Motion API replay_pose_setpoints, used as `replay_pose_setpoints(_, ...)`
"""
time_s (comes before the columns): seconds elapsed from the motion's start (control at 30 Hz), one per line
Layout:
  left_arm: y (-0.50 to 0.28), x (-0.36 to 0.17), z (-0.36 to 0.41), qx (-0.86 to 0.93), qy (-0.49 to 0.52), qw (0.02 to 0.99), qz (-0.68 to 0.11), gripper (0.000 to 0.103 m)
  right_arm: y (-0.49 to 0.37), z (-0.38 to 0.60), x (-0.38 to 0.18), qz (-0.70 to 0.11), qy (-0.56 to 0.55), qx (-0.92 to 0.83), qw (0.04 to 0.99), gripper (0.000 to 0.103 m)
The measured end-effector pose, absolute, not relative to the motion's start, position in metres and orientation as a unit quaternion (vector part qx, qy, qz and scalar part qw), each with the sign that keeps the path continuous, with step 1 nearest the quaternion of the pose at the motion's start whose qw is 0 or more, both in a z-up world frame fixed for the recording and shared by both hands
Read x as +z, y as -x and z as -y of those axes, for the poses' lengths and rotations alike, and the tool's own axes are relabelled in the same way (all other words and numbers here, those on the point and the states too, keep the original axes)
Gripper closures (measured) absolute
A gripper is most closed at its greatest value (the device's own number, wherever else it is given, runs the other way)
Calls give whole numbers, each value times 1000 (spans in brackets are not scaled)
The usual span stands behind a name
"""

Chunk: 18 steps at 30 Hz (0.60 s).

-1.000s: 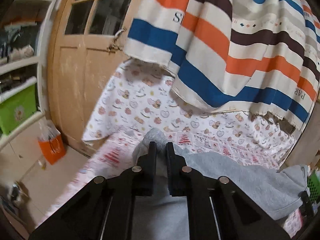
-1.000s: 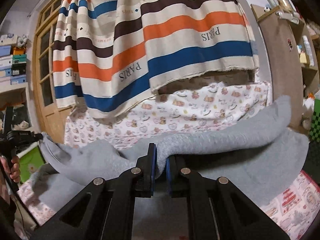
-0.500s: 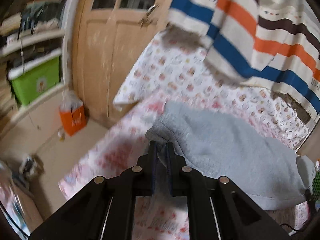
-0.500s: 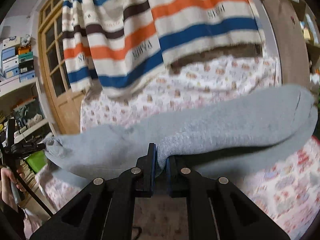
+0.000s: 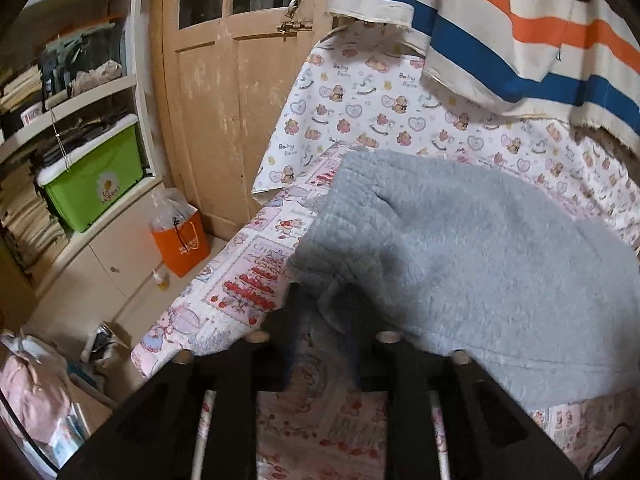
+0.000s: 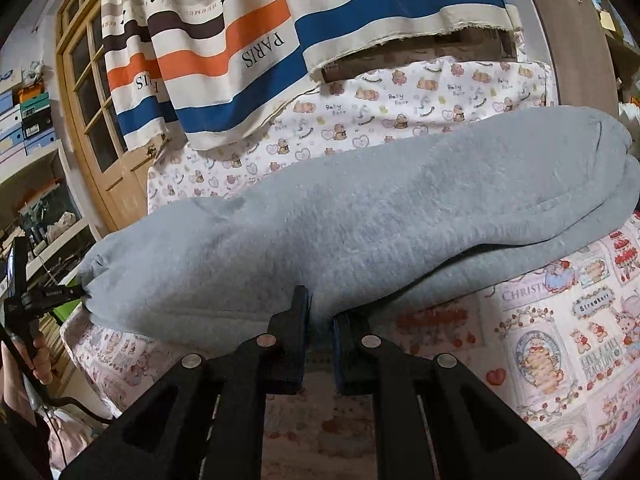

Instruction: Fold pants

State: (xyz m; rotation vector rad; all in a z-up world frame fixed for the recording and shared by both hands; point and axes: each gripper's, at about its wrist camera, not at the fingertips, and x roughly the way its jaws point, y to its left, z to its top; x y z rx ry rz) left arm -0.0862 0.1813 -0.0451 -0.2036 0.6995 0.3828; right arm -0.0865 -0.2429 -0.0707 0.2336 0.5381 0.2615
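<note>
Grey fleece pants [image 5: 460, 248] lie folded over on a bed with a pink cartoon-print sheet [image 5: 248, 276]. In the left wrist view my left gripper [image 5: 322, 304] has its jaws parted, with a corner of the pants resting loosely between them. In the right wrist view the pants [image 6: 360, 216] stretch across the bed, upper layer over lower. My right gripper [image 6: 320, 304] is shut on the near edge of the upper layer. The left gripper and the hand holding it [image 6: 28, 300] show at the far left, at the pants' end.
A striped hanging cloth [image 6: 280, 40] hangs over the bed's far side. A wooden door [image 5: 240, 100], shelves with a green bin [image 5: 92, 184], an orange bag [image 5: 180, 240] and floor clutter stand left of the bed. A cabinet [image 6: 572, 40] stands at the right.
Both grippers carried the pants' edge forward and down onto the bed, laying one layer over the other. The left gripper's jaws have opened; the right gripper still pinches the fabric.
</note>
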Motion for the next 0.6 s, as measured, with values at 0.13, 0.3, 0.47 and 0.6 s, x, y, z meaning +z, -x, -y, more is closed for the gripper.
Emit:
replay_pose_setpoints(0.13,91,-40,-172,192,94,919,-331,68,86,251,-65,-262,-108,119,952,63)
replay_pose_setpoints(0.3,96,-19,-142,168,81,938,-291,58,85,274,-53,-244,-111,86,960,53)
replay_pose_setpoints(0.47,86,4,-101,118,62,961,-243,55,73,308,-46,-259,-134,45,956,52)
replay_pose_setpoints(0.6,56,8,-72,69,73,965,-243,53,60,339,-44,-282,-164,51,944,53)
